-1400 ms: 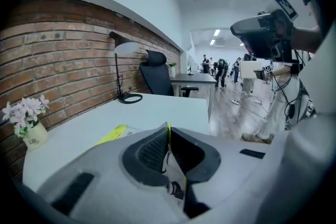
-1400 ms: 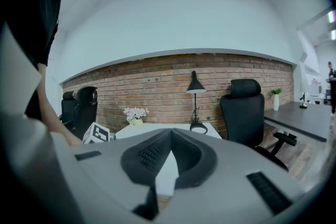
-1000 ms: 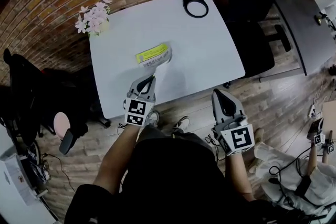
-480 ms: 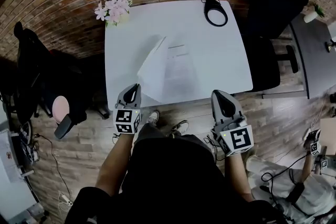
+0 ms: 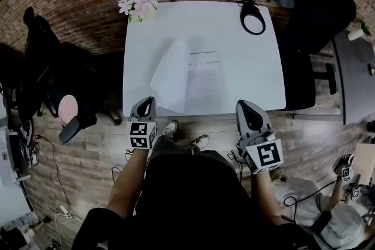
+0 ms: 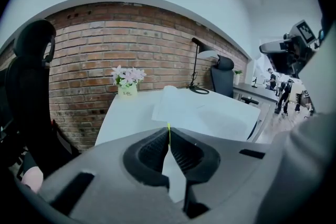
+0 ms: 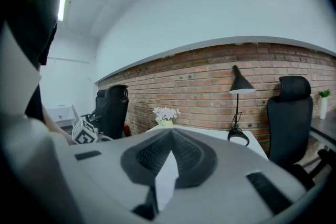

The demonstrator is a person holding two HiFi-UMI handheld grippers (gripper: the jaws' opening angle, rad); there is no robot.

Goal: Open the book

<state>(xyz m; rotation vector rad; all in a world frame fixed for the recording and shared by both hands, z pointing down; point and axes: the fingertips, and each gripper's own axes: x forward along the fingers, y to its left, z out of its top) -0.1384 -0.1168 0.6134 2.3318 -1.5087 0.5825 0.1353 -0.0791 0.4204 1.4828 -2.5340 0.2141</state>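
The book lies open on the white counter, towards its near edge. At that edge, the left hand-held gripper and right hand-held gripper hover, jaws pressed together, holding nothing.

Left gripper and right gripper point forward and slightly down, side by side, fingers closed together on nothing, forearms extended.

You have soft, even light on the white table, so bright that the pages of the book look washed out; the floor around is dim. All views bend strongly at the edges, with dark corners
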